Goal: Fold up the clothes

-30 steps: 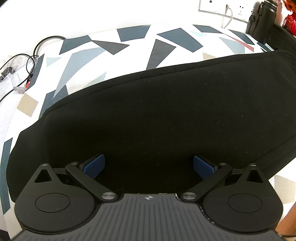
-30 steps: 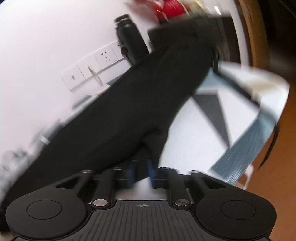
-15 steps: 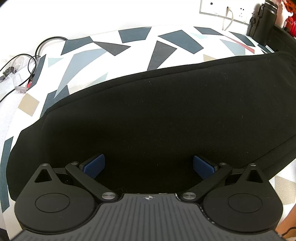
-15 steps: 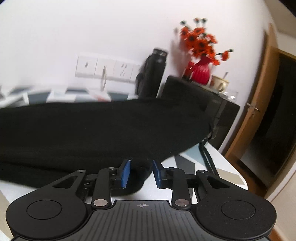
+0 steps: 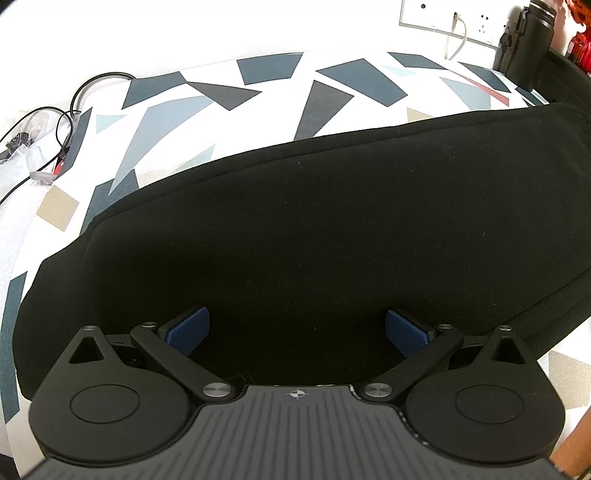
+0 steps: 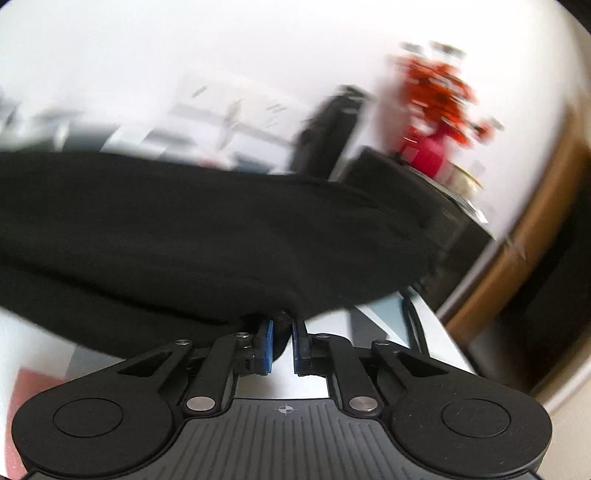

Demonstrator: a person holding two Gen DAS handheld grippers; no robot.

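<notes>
We have black garment (image 5: 332,236) flat on table (image 5: 166,122). Left gripper (image 5: 297,330) spread wide over it, holding nothing. Right gripper (image 6: 281,345) pinches garment edge. Risk: thin pinch slips, or fold drags crooked, left not pinning.

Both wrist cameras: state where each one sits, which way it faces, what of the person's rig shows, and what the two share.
Left wrist: on the left gripper, looking steeply down at the black garment on the patterned tabletop; its fingers stand wide open.
Right wrist: on the right gripper, looking low across the table toward the wall; its fingers pinch the garment's edge.
Shared: the garment, wall sockets, black bottle.
</notes>
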